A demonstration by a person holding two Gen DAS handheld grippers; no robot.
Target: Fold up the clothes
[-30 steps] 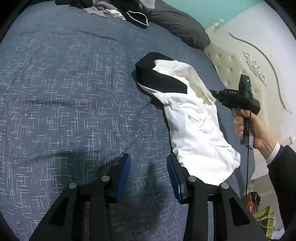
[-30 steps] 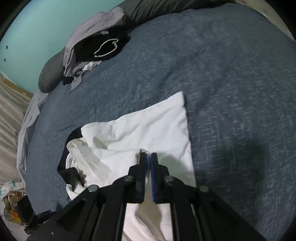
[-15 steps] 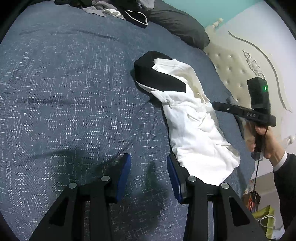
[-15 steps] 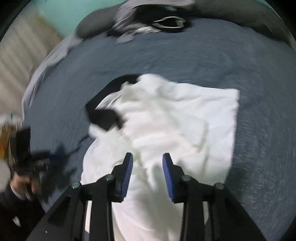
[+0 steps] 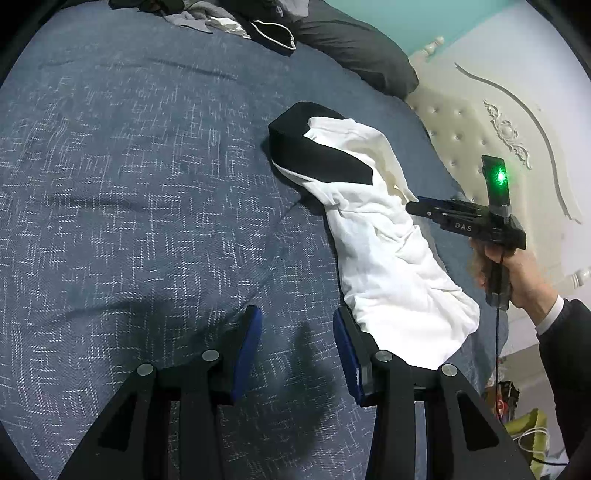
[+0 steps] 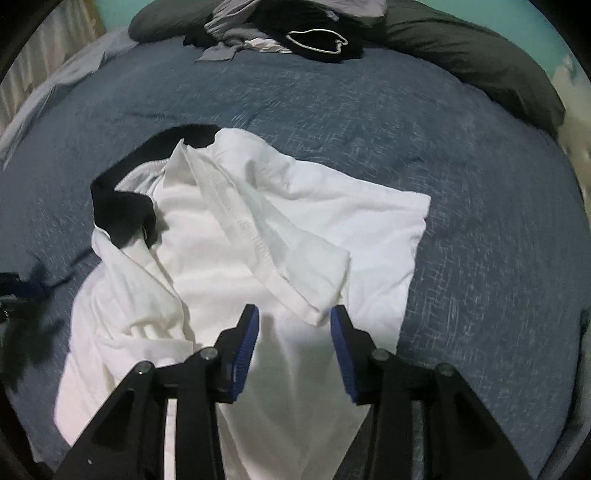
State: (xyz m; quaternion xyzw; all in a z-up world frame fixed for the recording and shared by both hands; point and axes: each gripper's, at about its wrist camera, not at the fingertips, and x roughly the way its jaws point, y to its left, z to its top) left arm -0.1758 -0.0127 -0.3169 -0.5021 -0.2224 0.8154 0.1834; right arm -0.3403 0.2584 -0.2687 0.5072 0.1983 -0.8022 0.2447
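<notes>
A white garment with a black sleeve (image 5: 317, 158) lies crumpled on the blue bedspread (image 5: 129, 184). In the left wrist view the garment (image 5: 380, 251) runs from mid-right down to my left gripper (image 5: 297, 343). That gripper is open over bare bedspread, its right finger beside the garment's near corner. My right gripper (image 5: 412, 203), held by a hand (image 5: 517, 273), points at the garment's right side. In the right wrist view the right gripper (image 6: 294, 332) hovers over the white garment (image 6: 258, 221). Its jaws are opening, and a folded hem lies below the gap with no pad pressing on it.
A pile of dark and grey clothes (image 6: 295, 33) sits at the far end of the bed beside a dark pillow (image 6: 480, 62). A cream tufted headboard (image 5: 480, 140) stands on the right in the left wrist view, with clutter on the floor below it.
The right gripper was shut on white fabric. It has let go, opened, rolled and shifted along the garment's side. The left gripper has not moved.
</notes>
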